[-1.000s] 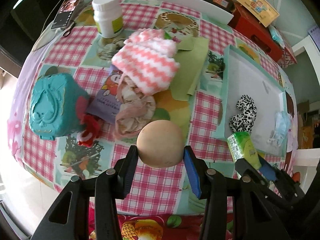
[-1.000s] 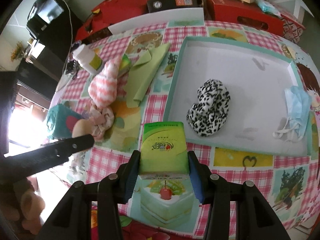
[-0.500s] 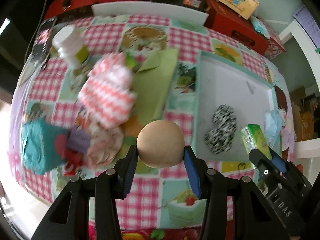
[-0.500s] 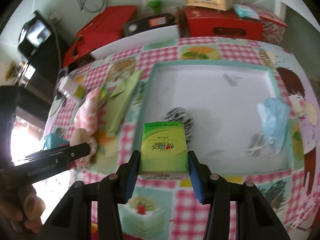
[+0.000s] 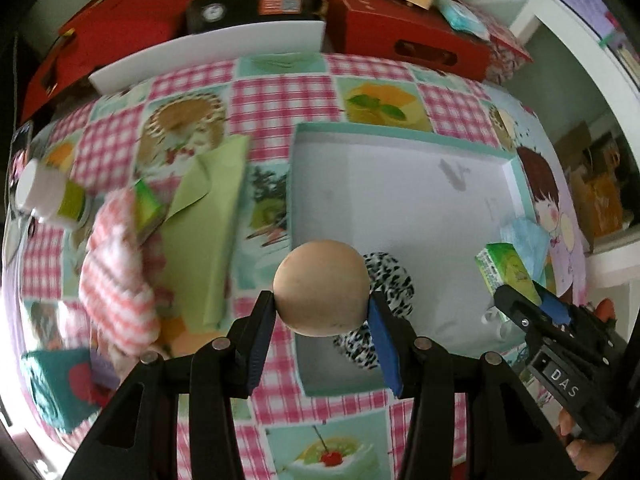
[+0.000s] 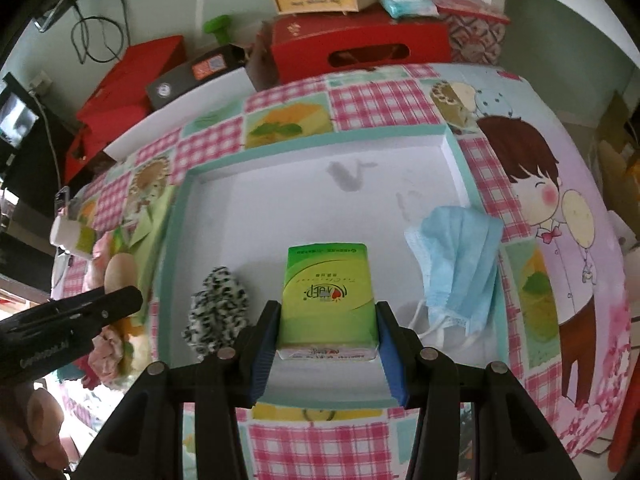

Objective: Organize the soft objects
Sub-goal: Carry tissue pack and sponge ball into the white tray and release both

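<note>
My left gripper [image 5: 322,312] is shut on a tan soft ball [image 5: 321,287], held above the near left corner of the teal-rimmed white tray [image 5: 400,136]. My right gripper [image 6: 328,320] is shut on a green tissue pack [image 6: 329,300] over the tray [image 6: 320,140]. In the tray lie a black-and-white spotted scrunchie [image 6: 218,312] and a blue face mask [image 6: 460,256]. The right gripper and its tissue pack [image 5: 506,272] show at the right of the left wrist view. The left gripper with the ball [image 6: 120,276] shows at the left of the right wrist view.
Left of the tray lie a pink striped knit [image 5: 116,280], a green folded cloth [image 5: 204,224], a white bottle [image 5: 44,192] and a teal box [image 5: 52,388]. Red boxes [image 6: 356,48] stand beyond the table's far edge. A hand [image 6: 40,412] holds the left gripper.
Both grippers have swung rightward over the table with their loads. The ball now hangs over the tray's near left corner, and the tissue pack is over the tray's middle between scrunchie and mask.
</note>
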`<state>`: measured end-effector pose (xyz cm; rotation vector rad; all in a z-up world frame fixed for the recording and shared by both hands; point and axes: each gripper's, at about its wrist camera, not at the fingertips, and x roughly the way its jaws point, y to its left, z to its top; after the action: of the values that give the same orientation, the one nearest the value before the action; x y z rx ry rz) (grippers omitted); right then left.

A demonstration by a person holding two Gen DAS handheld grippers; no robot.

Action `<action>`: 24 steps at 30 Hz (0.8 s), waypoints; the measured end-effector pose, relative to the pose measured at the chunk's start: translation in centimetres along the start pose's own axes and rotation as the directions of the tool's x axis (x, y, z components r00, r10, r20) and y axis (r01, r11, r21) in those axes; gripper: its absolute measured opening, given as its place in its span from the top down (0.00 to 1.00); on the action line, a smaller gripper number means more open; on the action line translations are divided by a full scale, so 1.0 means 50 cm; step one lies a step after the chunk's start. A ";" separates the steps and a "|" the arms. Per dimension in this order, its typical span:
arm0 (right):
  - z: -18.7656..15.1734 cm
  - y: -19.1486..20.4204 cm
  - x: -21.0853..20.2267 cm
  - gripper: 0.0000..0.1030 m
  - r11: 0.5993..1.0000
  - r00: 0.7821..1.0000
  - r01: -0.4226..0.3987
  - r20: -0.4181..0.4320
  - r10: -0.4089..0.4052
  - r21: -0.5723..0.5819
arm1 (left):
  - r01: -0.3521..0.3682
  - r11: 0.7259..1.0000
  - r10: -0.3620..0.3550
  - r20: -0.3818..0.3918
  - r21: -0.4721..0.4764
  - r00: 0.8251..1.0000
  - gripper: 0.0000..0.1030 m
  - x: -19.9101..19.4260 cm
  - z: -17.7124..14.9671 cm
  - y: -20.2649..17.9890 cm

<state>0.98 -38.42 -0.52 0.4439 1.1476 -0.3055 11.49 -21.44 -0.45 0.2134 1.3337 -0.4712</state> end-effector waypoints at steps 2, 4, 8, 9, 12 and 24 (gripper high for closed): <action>0.001 -0.003 0.016 0.52 1.000 1.000 0.006 -0.016 -0.006 0.001 | -0.004 1.000 0.004 -0.002 0.016 1.000 0.53 0.010 0.008 -0.010; 0.002 -0.004 0.031 0.52 1.000 0.999 0.016 -0.032 -0.016 -0.006 | -0.011 1.000 0.011 -0.002 0.021 1.000 0.53 0.020 0.021 -0.018; 0.006 -0.005 0.051 0.52 0.999 0.998 0.027 -0.048 -0.028 -0.021 | -0.013 1.000 0.012 0.012 0.029 1.000 0.52 0.033 0.045 -0.027; 0.008 -0.005 0.056 0.52 0.999 0.998 0.031 -0.052 -0.032 -0.023 | -0.014 0.999 0.014 0.016 0.030 1.000 0.52 0.037 0.051 -0.029; 0.014 -0.010 0.066 0.52 0.999 0.997 0.042 -0.063 -0.043 -0.023 | -0.019 0.999 0.018 0.022 0.037 1.000 0.52 0.046 0.064 -0.037; 0.025 -0.013 0.078 0.49 0.997 0.995 0.062 -0.082 -0.064 -0.036 | -0.007 0.999 0.005 0.038 0.043 0.999 0.16 0.062 0.073 -0.051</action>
<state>3.20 -39.61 -3.82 0.3942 1.2479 -0.3245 14.08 -25.83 -2.32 0.2427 1.2867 -0.4971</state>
